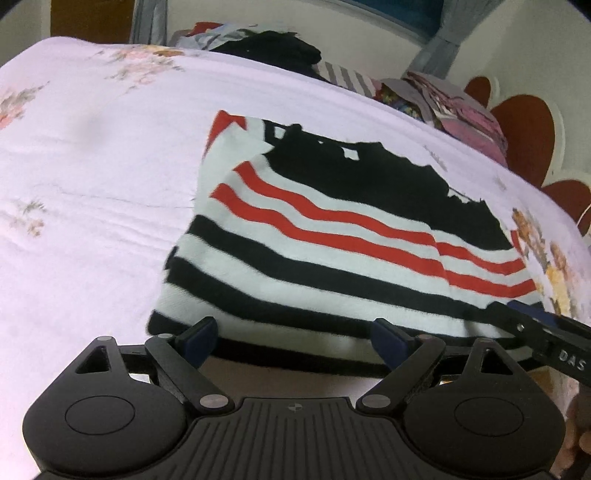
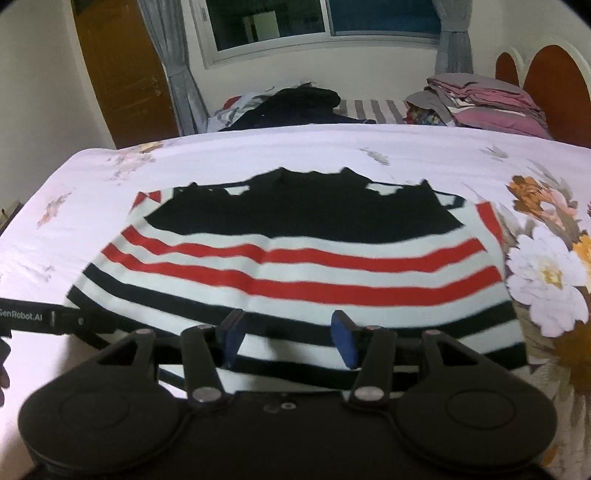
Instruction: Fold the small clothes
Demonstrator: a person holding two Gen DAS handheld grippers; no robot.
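bed sheet: white, flower prints, large blooms at right
folded stack: pink and grey, far right of bed
dark heap: loose clothes, far middle of bed
headboard: red-brown arches
window: dark, grey curtains either side
door: brown wood, left

A floral-print bed sheet carries a striped sweater laid flat, clothes piled beyond.

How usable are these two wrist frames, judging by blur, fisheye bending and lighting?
Left wrist view: striped garment edges smeared by motion blur, bed sheet bowed by the fisheye, dark lens corners. Right wrist view: similar smear on the stripes, window dark, lighting even, no harsh glare.
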